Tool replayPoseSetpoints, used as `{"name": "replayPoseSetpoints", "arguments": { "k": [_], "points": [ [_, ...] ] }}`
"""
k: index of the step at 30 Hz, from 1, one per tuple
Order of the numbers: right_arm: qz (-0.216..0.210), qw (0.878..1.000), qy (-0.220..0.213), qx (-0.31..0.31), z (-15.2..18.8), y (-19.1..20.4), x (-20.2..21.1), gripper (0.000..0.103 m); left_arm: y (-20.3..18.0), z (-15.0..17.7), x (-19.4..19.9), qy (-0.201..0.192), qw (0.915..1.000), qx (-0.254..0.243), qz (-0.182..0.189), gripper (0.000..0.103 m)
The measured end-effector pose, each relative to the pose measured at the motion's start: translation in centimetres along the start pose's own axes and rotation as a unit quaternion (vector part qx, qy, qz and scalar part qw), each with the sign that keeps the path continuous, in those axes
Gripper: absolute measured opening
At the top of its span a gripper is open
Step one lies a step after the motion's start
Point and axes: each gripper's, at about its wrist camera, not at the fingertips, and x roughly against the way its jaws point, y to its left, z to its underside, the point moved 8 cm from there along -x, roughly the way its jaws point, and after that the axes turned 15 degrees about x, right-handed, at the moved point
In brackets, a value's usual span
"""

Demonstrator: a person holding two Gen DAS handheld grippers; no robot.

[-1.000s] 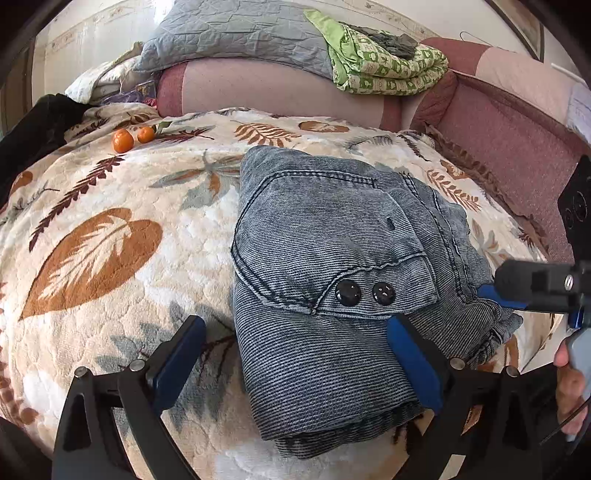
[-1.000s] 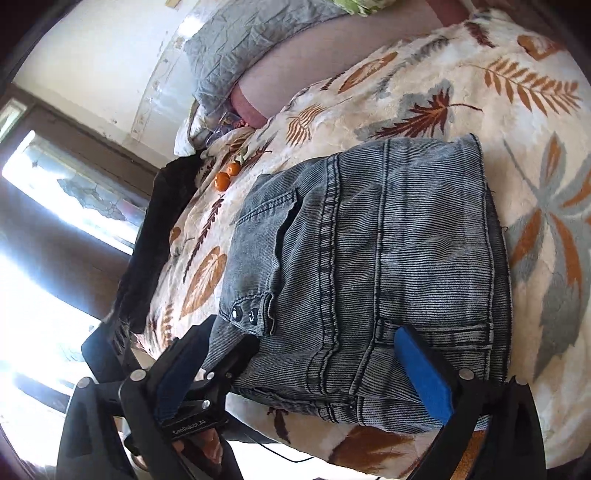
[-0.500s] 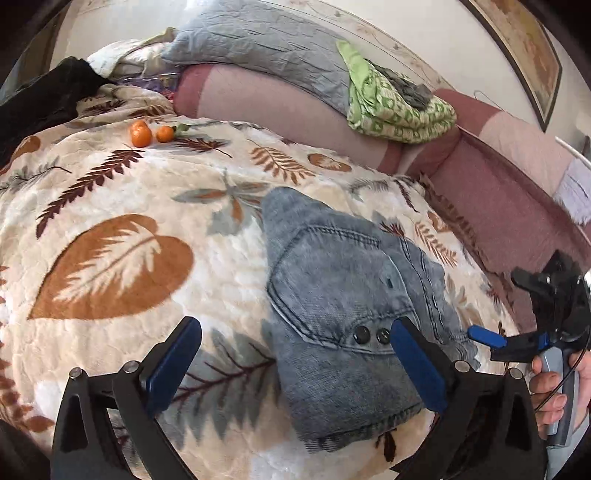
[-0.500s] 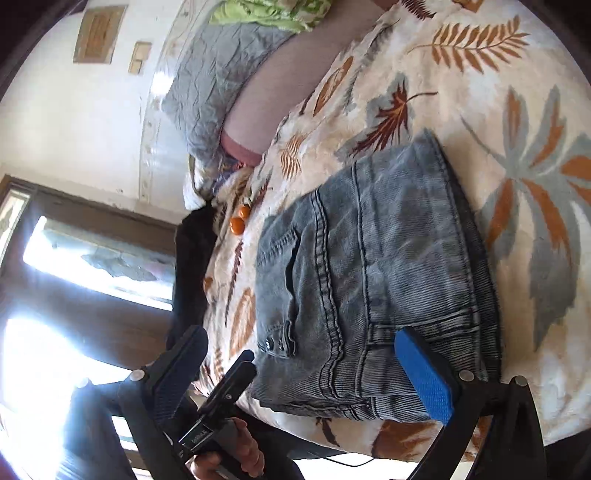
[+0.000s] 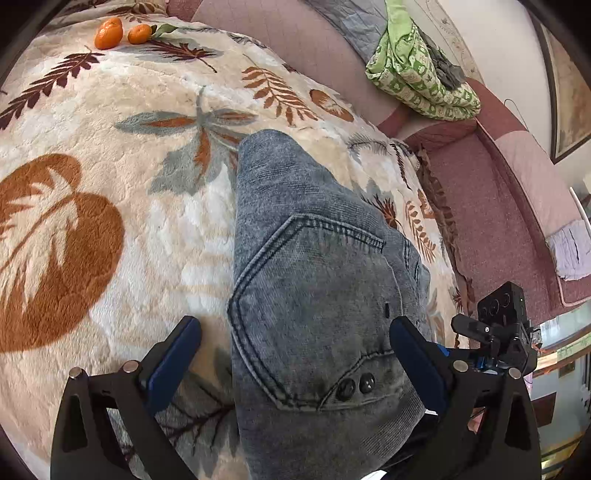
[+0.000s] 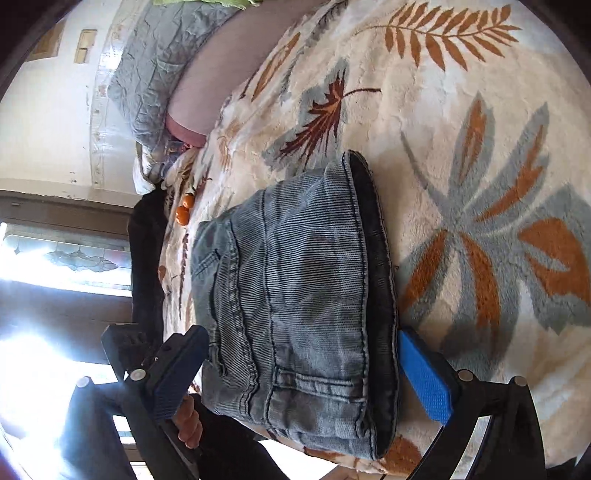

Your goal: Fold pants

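Note:
Folded grey-blue denim pants (image 5: pixel 314 295) lie on the leaf-patterned blanket (image 5: pixel 110 184), back pocket with two dark snaps facing up. My left gripper (image 5: pixel 294 325) is open, its blue pads straddling the near end of the bundle. The right wrist view shows the same pants (image 6: pixel 303 277) from the side, with the folded edge and waistband on the right. My right gripper (image 6: pixel 301 334) is open too, a pad on each side of the bundle. The right gripper's body (image 5: pixel 495 347) shows at the pants' right edge. A hand (image 6: pixel 188 417) holds the left gripper's handle (image 6: pixel 125 343).
Two tangerines (image 5: pixel 109 33) sit at the blanket's far left. A green patterned folded cover (image 5: pixel 421 70) and a grey pillow (image 6: pixel 159 70) rest on the pink padded back (image 5: pixel 480 206). A dark garment (image 6: pixel 147 258) lies by the bright window. The bed edge runs just below the pants.
Both grippers drew back from the pants half a second ago and have now come close again, tilted more. The pants stay folded in place. Both stay open.

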Motion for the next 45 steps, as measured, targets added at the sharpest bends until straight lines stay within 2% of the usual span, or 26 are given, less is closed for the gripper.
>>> {"name": "replayPoseSetpoints", "arguments": {
  "k": [3, 4, 5, 6, 8, 11, 13, 14, 16, 18, 20, 22, 24, 30, 31, 33, 36, 38, 39, 40, 42, 43, 45],
  "points": [
    [-0.001, 1.0, -0.014, -0.001, -0.7, 0.4, -0.4, 0.099, -0.4, -0.3, -0.3, -0.004, 1.0, -0.006, -0.005, 0.101],
    [-0.006, 1.0, -0.018, 0.001, -0.8, 0.9, -0.6, 0.08, -0.5, -0.3, -0.5, -0.005, 0.9999, -0.012, -0.005, 0.101],
    [0.003, 1.0, -0.008, 0.007, -0.7, 1.3, -1.2, 0.07, -0.6, -0.2, -0.6, -0.007, 0.9998, -0.018, -0.009, 0.101],
    [0.03, 0.999, -0.006, 0.022, -0.6, 1.6, -1.5, 0.066, -0.6, -0.2, -0.7, -0.009, 0.9996, -0.023, -0.013, 0.101],
    [0.06, 0.997, 0.003, 0.047, -0.3, 2.1, -2.0, 0.066, -0.9, 0.0, -0.9, -0.01, 0.9992, -0.035, -0.019, 0.101],
    [0.061, 0.997, 0.006, 0.041, -0.6, 1.6, -2.1, 0.065, -1.4, 0.5, -1.2, -0.008, 0.9983, -0.055, -0.02, 0.099],
    [0.061, 0.998, 0.008, 0.033, -0.6, 1.2, -2.1, 0.063, -1.3, 0.5, -1.4, -0.018, 0.9961, -0.07, -0.051, 0.082],
    [0.076, 0.996, 0.011, 0.041, -0.6, 1.3, -2.1, 0.062, -1.0, 0.4, -1.5, -0.027, 0.9937, -0.08, -0.073, 0.064],
    [0.12, 0.99, 0.016, 0.069, -0.4, 1.9, -2.2, 0.05, -0.9, 0.5, -1.4, -0.026, 0.9931, -0.087, -0.074, 0.053],
    [0.148, 0.985, 0.013, 0.089, -0.3, 2.9, -1.9, 0.044, -1.2, 0.6, -0.7, -0.032, 0.9916, -0.099, -0.077, 0.037],
    [0.162, 0.981, 0.004, 0.106, -0.3, 4.3, -1.3, 0.037, -2.1, 1.0, 0.3, -0.05, 0.9867, -0.13, -0.085, 0.03],
    [0.168, 0.978, -0.011, 0.126, -0.5, 6.1, -0.3, 0.026, -3.5, 1.6, 1.5, -0.068, 0.9803, -0.165, -0.085, 0.027],
    [0.161, 0.976, -0.025, 0.145, -0.6, 8.4, 0.8, 0.024, -4.8, 2.1, 2.7, -0.082, 0.9752, -0.19, -0.078, 0.025],
    [0.145, 0.964, -0.064, 0.214, -2.4, 15.8, 3.3, 0.024, -8.1, 0.3, 7.9, -0.14, 0.9646, -0.218, -0.053, 0.023],
    [0.145, 0.962, -0.069, 0.222, -2.9, 16.7, 3.5, 0.024, -8.3, -0.4, 8.4, -0.146, 0.9639, -0.216, -0.053, 0.023],
    [0.138, 0.961, -0.075, 0.228, -3.9, 17.4, 3.7, 0.024, -7.8, -1.9, 8.7, -0.14, 0.9682, -0.201, -0.052, 0.023],
    [0.125, 0.971, -0.057, 0.198, -4.9, 15.3, 2.2, 0.025, -5.3, -3.1, 7.1, -0.111, 0.9764, -0.172, -0.069, 0.023],
    [0.107, 0.98, -0.016, 0.169, -4.5, 12.2, -0.8, 0.029, -2.7, -3.5, 5.2, -0.09, 0.9806, -0.146, -0.095, 0.024],
    [0.099, 0.984, 0.011, 0.15, -3.9, 10.5, -2.6, 0.033, -1.2, -3.6, 4.4, -0.081, 0.9819, -0.131, -0.11, 0.025],
    [0.103, 0.986, 0.022, 0.127, -3.5, 8.7, -4.0, 0.043, 0.2, -3.7, 3.8, -0.077, 0.9821, -0.121, -0.122, 0.026],
    [0.108, 0.988, 0.033, 0.105, -2.7, 6.2, -5.5, 0.055, 2.2, -4.1, 3.5, -0.071, 0.9857, -0.096, -0.119, 0.044],
    [0.093, 0.991, 0.026, 0.092, -2.4, 5.7, -5.6, 0.059, 2.6, -4.2, 3.4, -0.065, 0.9885, -0.081, -0.109, 0.047],
    [0.073, 0.993, 0.017, 0.087, -1.9, 5.5, -5.0, 0.066, 3.5, -4.6, 3.7, -0.057, 0.9916, -0.055, -0.102, 0.064]
  ]
}}
